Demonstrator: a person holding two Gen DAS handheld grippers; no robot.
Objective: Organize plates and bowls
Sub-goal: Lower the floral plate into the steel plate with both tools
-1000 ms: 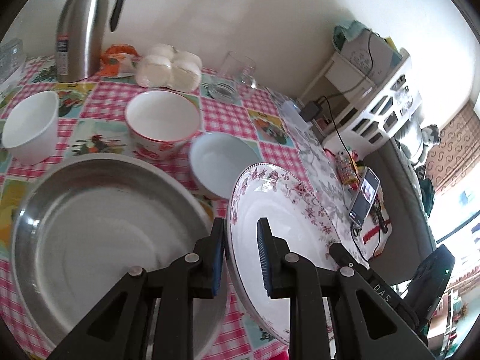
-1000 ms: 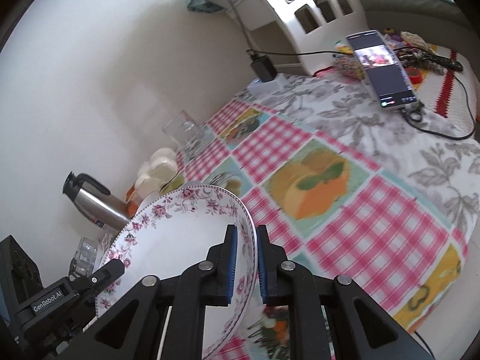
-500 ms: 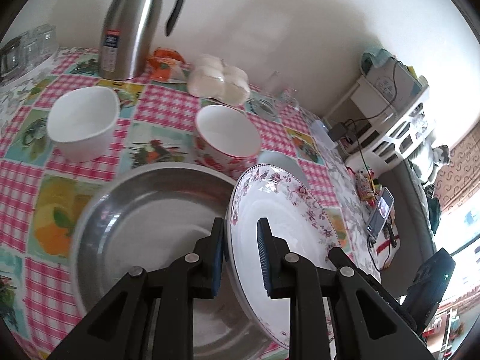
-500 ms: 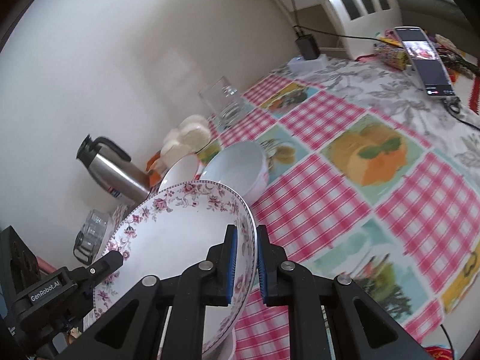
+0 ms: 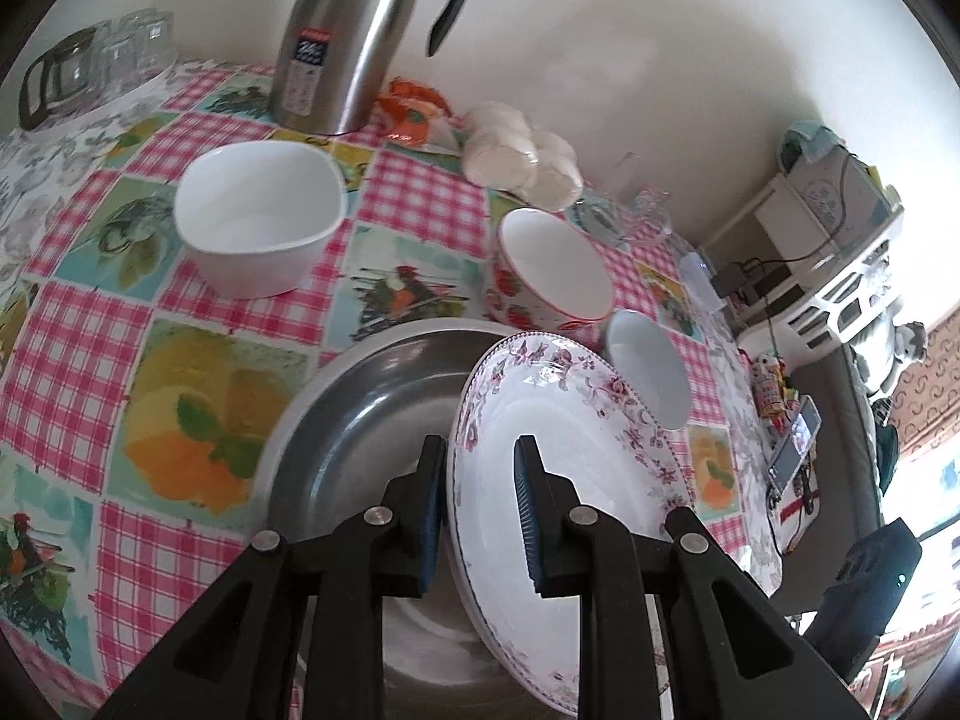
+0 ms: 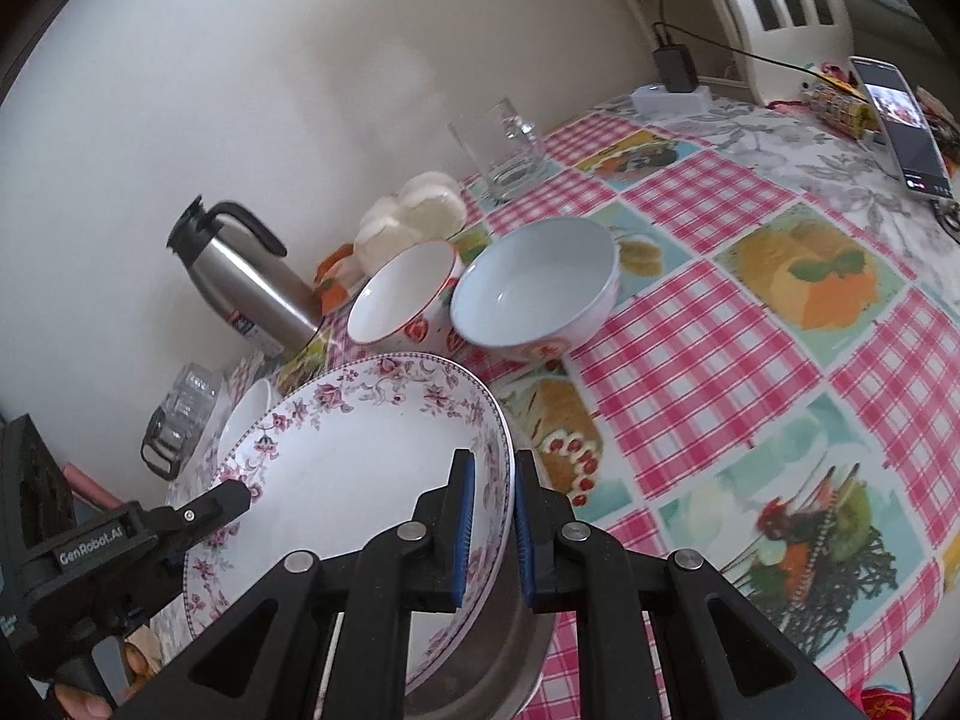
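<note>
Since the earlier frame I see the floral plate (image 5: 570, 450) shifted over the steel basin (image 5: 372, 396), left gripper (image 5: 480, 510) and right gripper (image 6: 489, 531) both pinching its opposite rims.

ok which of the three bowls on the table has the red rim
The middle bowl, with strawberries painted on its outside. The squarish bowl near the steel flask is plain white; the bowl on the other side is pale bluish-white inside, no red rim.
</note>
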